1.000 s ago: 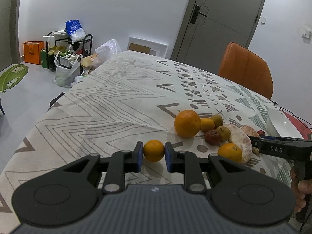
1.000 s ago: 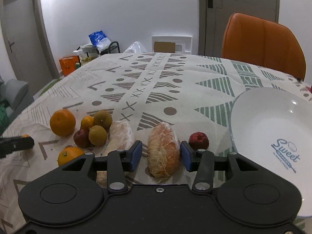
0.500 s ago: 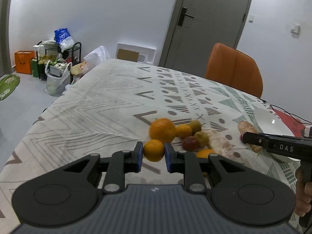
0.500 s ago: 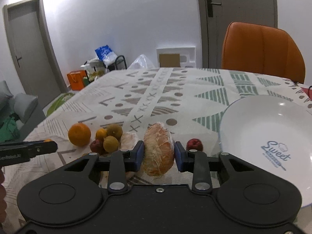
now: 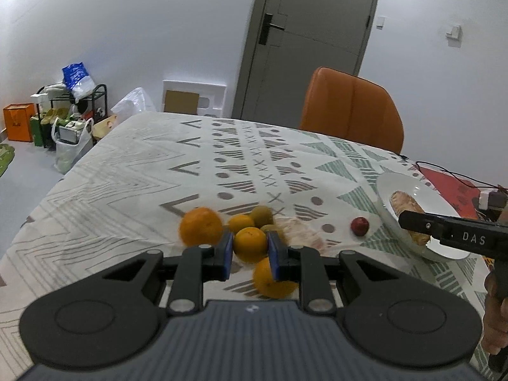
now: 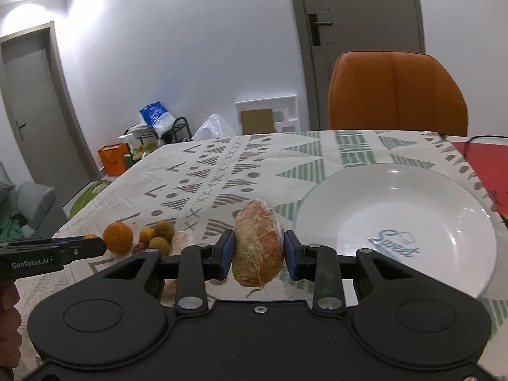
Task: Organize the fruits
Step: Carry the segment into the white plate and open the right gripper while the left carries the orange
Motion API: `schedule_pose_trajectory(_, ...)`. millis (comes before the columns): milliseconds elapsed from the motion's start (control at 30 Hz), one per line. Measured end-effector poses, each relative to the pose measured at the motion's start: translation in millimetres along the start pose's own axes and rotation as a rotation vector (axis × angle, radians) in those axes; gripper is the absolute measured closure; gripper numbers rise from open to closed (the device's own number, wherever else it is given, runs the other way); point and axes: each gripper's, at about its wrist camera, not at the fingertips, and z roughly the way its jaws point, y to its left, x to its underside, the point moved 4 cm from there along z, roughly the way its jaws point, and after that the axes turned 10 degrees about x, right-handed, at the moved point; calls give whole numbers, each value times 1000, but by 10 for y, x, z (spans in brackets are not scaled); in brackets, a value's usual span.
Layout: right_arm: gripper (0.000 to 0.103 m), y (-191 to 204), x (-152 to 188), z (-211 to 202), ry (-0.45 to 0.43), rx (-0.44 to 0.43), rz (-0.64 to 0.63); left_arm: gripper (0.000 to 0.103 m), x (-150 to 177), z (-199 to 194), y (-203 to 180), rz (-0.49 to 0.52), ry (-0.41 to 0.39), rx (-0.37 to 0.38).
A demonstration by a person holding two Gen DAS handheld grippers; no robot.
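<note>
The left gripper [image 5: 250,244] pinches a small round orange mandarin [image 5: 250,243] between its blue pads, held above the counter [image 5: 127,184], which wears a white cloth patterned with grey and green shapes. The right gripper [image 6: 258,247] is clamped on a peeled, wrapped citrus segment with pale pith [image 6: 257,243], standing on end between its pads, just left of the wide white plate printed "Sweet" [image 6: 397,197].

Only the left wrist view shows the small dark red fruit [image 5: 359,226] lying alone on the cloth between the fruit pile and the plate [image 5: 422,190], and a second orange [image 5: 273,277] partly hidden behind the left gripper's right finger. There the right gripper [image 5: 412,223] reaches in from the right edge, its segment [image 5: 404,201] seen against the plate's bowl. Only the right wrist view shows the plate's full inside and its lettering, and the left gripper [image 6: 95,247] entering from the left with a sliver of orange at its tip.

On the cloth lies the rest of the pile: a large round orange [image 5: 201,230], a smaller one [image 5: 241,222], brownish-green round fruits [image 5: 262,216] and another pale peeled segment [image 5: 300,233], the group blurred in the left view. An orange upholstered chair [image 6: 397,92] stands at the counter's far side, before a grey door [image 5: 301,31]. Bags and a black rack [image 5: 73,108] crowd the far wall.
</note>
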Motion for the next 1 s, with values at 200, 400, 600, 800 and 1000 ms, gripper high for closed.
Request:
schedule_pose_trajectory(200,72,-241,31,-67,-11,39,37,81,-12,99,-198,35,10,25)
schedule_pose_trajectory(400,72,-483,75,-136,-23,86,63,81,-30,210,-430,71,19,58)
schedule_pose_trajectory(600,72,-721,102,-189,-31,125,92,81,-66,324,-655,104,27,82)
schedule_pose_trajectory(800,72,-922,124,-196,-35,151,112,81,-123,427,-859,127,24,99)
schedule_pose_trajectory(1000,72,-1062,117,-185,-46,162,137,81,-178,506,-1063,158,24,120)
